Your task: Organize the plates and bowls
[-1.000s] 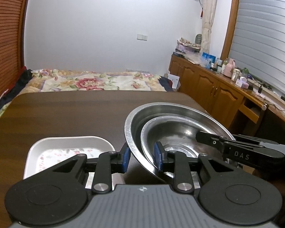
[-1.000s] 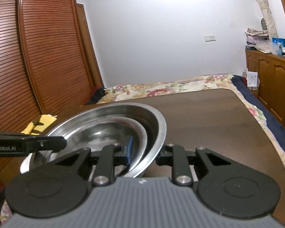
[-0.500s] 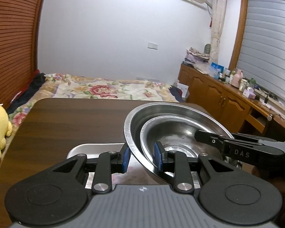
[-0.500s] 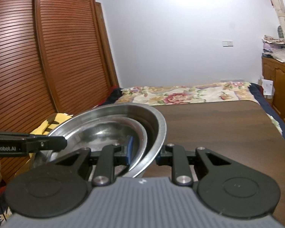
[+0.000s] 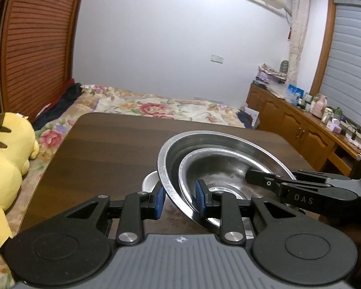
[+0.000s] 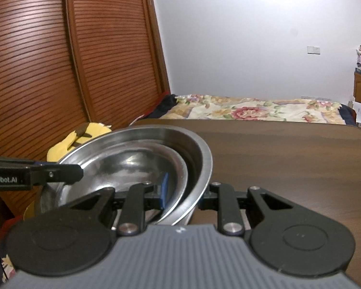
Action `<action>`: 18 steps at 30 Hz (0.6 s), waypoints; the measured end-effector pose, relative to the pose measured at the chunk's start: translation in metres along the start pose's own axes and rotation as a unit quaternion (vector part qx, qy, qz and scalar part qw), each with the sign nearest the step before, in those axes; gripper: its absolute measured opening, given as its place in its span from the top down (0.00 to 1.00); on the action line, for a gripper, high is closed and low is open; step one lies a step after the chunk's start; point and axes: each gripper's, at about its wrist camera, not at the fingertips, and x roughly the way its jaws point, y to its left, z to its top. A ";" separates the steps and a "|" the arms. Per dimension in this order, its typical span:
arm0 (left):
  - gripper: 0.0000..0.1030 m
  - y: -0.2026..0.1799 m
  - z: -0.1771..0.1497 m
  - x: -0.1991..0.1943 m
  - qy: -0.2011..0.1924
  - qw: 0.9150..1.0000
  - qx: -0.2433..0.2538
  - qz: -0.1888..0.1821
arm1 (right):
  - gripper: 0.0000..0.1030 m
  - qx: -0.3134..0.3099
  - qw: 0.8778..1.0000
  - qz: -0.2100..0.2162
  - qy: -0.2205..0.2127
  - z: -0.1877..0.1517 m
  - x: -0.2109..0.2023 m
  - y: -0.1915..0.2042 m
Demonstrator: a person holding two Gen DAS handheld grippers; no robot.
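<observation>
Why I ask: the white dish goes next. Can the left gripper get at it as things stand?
Probably not yet. The left gripper is shut on the rim of the nested steel bowls, which hide most of the white dish. It would have to let go first.

Dark wooden table (image 5: 113, 149), a white dish (image 5: 149, 180) on it, mostly hidden.

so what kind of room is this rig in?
Most likely a bedroom at home: a bed with a floral quilt behind the dark wooden table, a yellow plush toy, and louvred wooden doors.
</observation>
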 end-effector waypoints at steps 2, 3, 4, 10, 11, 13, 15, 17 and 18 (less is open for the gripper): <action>0.71 0.005 -0.003 0.002 0.003 1.000 -0.005 0.003 | 0.75 -0.006 1.000 0.001 0.005 -0.001 0.004 0.003; 0.71 0.008 -0.004 0.003 0.005 1.000 -0.009 0.004 | 0.75 -0.007 1.000 0.002 0.009 -0.002 0.005 0.004; 0.71 0.010 -0.005 0.004 0.006 1.000 -0.011 0.004 | 0.75 -0.009 1.000 0.001 0.012 -0.002 0.006 0.006; 0.71 0.015 -0.010 0.005 0.012 1.000 -0.019 0.005 | 0.75 -0.015 1.000 -0.001 0.019 -0.003 0.007 0.011; 0.71 0.015 -0.009 0.006 0.013 1.000 -0.020 0.006 | 0.75 -0.016 1.000 -0.001 0.019 -0.004 0.008 0.011; 0.71 0.016 -0.009 0.007 0.015 1.000 -0.021 0.008 | 0.75 -0.016 1.000 0.000 0.023 -0.005 0.009 0.011; 0.71 0.015 -0.011 0.008 0.016 1.000 -0.021 0.010 | 0.75 -0.017 1.000 -0.001 0.025 -0.004 0.014 0.013; 0.71 0.017 -0.012 0.009 0.018 1.000 -0.022 0.010 | 0.75 -0.019 0.999 -0.001 0.026 -0.005 0.014 0.014; 0.71 0.017 -0.012 0.010 0.018 1.000 -0.023 0.011 | 0.75 -0.019 0.999 -0.001 0.027 -0.005 0.015 0.014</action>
